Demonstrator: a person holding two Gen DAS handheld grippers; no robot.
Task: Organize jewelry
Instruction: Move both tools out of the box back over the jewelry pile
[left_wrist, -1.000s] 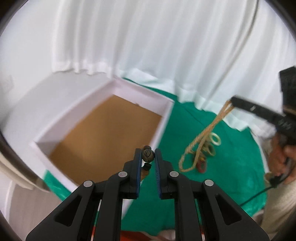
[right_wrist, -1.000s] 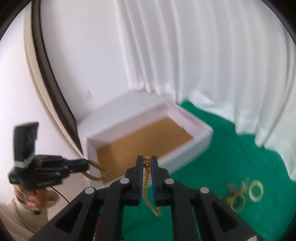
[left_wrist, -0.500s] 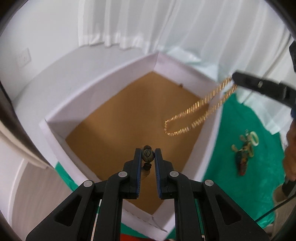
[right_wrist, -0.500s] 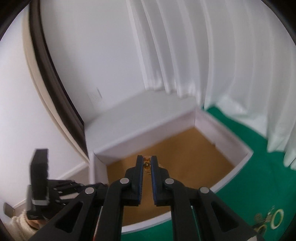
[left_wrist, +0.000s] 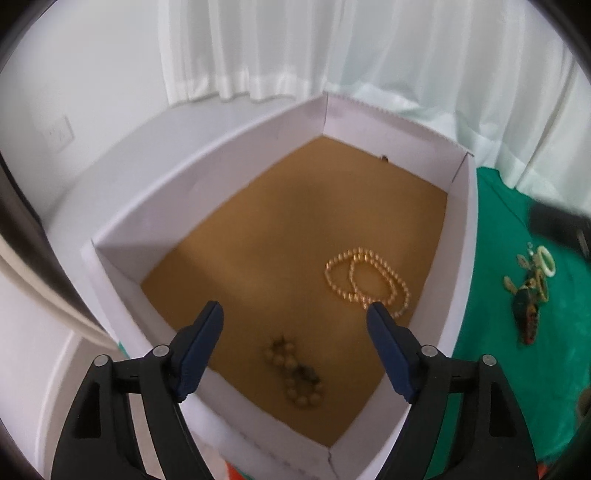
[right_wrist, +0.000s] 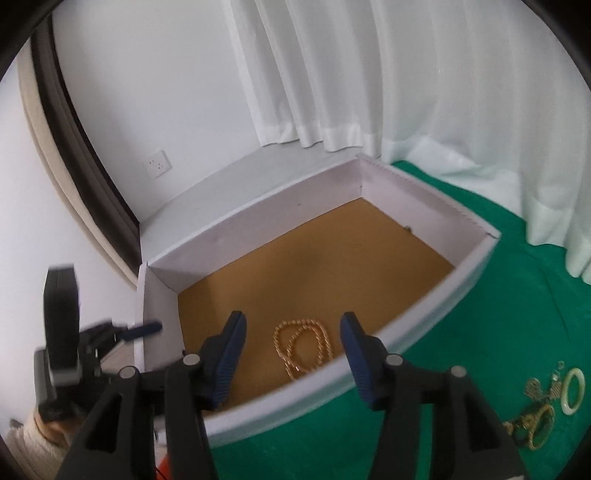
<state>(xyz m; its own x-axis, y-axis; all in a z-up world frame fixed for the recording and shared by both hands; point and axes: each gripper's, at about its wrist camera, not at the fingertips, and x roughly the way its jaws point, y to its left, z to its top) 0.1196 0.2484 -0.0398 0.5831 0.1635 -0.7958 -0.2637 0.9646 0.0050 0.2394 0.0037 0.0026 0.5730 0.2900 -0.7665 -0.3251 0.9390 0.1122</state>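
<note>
A white box (left_wrist: 460, 258) with a brown floor holds a gold chain necklace (left_wrist: 365, 282) and a brown bead bracelet (left_wrist: 295, 373). My left gripper (left_wrist: 293, 314) is open and empty above the box's near end, over the bracelet. My right gripper (right_wrist: 291, 325) is open and empty above the box's near wall (right_wrist: 406, 332); the gold chain (right_wrist: 303, 345) lies below, between its fingers. The left gripper (right_wrist: 144, 328) shows at the left of the right wrist view.
More jewelry lies on the green cloth (left_wrist: 517, 369) right of the box: a pale bangle (left_wrist: 546, 260), a dark beaded piece (left_wrist: 526, 306), a bangle (right_wrist: 573, 391) and gold pieces (right_wrist: 535, 421). White curtains (right_wrist: 406, 92) hang behind.
Both grippers opened. The bead bracelet dropped from my left gripper and the gold chain from my right; both now lie on the box floor.
</note>
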